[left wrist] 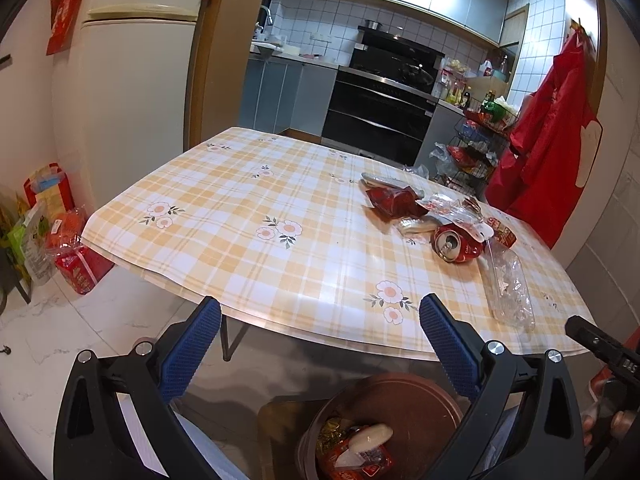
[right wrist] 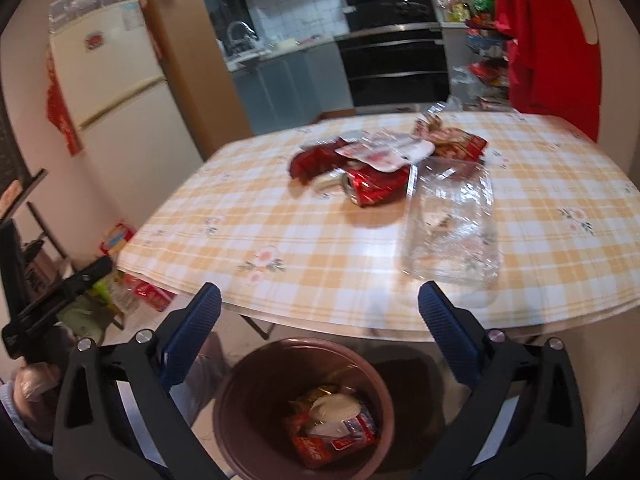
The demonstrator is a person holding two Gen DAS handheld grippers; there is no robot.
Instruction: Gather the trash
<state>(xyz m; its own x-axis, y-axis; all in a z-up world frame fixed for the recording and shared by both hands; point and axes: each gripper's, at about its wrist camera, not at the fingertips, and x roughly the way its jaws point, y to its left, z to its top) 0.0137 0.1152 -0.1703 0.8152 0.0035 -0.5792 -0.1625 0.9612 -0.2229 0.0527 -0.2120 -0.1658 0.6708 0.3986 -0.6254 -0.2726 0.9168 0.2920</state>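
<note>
A pile of trash lies on the checked table (left wrist: 248, 200): a crushed red can (left wrist: 456, 242) (right wrist: 378, 188), red wrappers (left wrist: 394, 200) (right wrist: 316, 160), a white-and-red torn packet (right wrist: 384, 154) and a clear plastic container (left wrist: 510, 284) (right wrist: 452, 224). A brown bin (left wrist: 404, 394) (right wrist: 244, 392) stands on the floor below the table's near edge and holds wrappers (right wrist: 334, 424). My left gripper (left wrist: 320, 320) is open and empty above the bin's left side. My right gripper (right wrist: 320, 304) is open and empty above the bin.
A cream fridge (left wrist: 132, 92) stands left of the table. Bags and packets (left wrist: 60, 236) sit on the floor by it. A red apron (left wrist: 548, 152) hangs at the right. A wire rack (left wrist: 476, 140) and a black oven (left wrist: 380, 108) lie beyond the table.
</note>
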